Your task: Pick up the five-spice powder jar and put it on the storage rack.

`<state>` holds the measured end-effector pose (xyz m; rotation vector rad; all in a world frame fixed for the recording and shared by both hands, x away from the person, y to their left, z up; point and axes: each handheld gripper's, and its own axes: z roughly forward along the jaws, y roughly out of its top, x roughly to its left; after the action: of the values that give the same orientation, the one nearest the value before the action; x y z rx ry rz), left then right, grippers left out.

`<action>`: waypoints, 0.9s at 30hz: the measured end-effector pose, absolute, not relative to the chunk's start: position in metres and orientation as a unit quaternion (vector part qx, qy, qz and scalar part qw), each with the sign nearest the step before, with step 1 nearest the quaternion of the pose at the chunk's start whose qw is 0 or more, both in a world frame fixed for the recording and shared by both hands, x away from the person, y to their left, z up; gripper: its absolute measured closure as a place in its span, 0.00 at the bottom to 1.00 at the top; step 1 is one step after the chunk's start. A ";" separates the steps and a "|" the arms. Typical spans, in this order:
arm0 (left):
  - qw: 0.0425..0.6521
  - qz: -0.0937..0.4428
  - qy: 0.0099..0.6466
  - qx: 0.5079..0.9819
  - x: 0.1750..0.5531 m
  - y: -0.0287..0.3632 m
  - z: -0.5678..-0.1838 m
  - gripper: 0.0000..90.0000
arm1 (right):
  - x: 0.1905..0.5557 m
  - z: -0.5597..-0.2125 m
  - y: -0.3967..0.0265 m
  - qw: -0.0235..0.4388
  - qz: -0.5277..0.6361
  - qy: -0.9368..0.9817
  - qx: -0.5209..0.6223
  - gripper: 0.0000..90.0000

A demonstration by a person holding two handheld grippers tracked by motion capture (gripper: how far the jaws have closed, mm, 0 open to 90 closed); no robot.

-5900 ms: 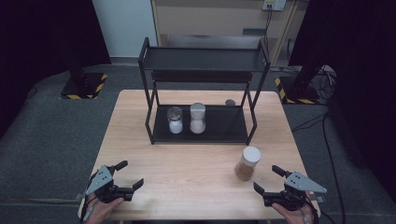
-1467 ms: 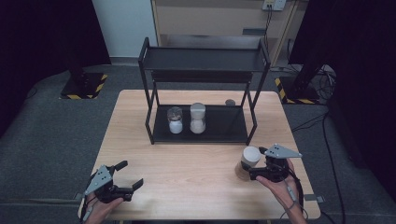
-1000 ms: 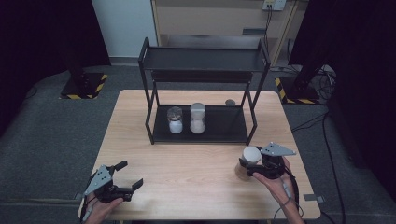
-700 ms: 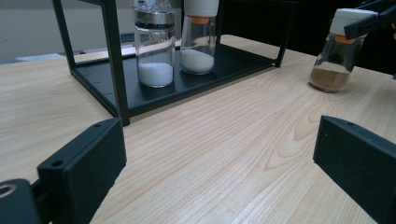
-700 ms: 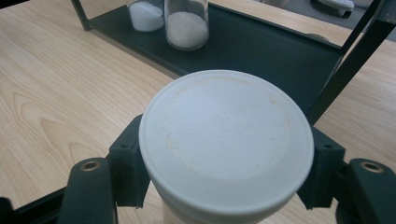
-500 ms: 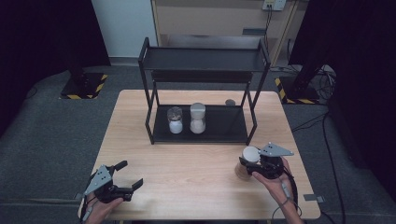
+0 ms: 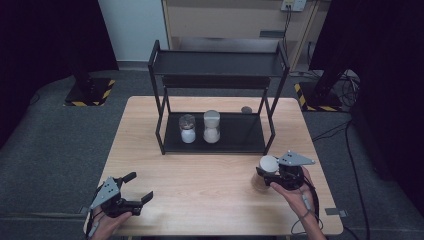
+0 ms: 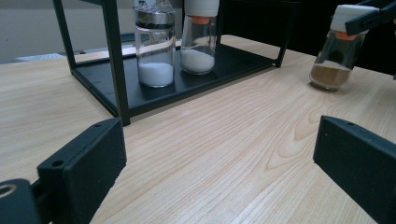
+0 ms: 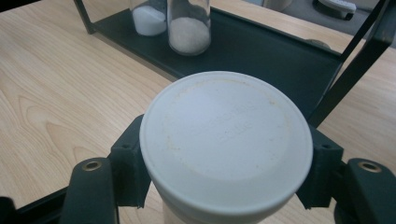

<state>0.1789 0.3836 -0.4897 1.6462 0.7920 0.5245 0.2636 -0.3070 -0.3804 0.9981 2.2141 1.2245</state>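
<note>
Right gripper (image 7: 274, 176) clamped on brown spice jar (image 7: 265, 174) (upright on table); shelving on rack (image 7: 218, 137) outstanding. Left gripper (image 7: 136, 189) spread, empty.

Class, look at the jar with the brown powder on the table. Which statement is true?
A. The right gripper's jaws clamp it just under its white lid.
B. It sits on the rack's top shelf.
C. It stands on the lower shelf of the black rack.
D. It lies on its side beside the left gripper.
A: the right gripper is closed on the jar, with a black jaw pressed against each side under the white lid, on the table in front of the rack.
</note>
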 end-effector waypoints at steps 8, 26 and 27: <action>0.581 0.225 0.339 0.705 0.179 0.384 -0.489 0.01 | 0.275 -0.365 -0.305 0.193 0.442 0.807 0.339 0.38; 0.582 0.224 0.338 0.705 0.179 0.384 -0.490 0.02 | 0.298 -0.343 -0.278 0.176 0.434 0.830 0.303 0.38; 0.582 0.224 0.338 0.705 0.179 0.384 -0.490 0.02 | 0.299 -0.343 -0.277 0.177 0.433 0.831 0.301 0.38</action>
<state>0.1790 0.3844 -0.4896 1.6468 0.7898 0.5238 0.2992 -0.2767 -0.3426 0.8518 2.3517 1.2270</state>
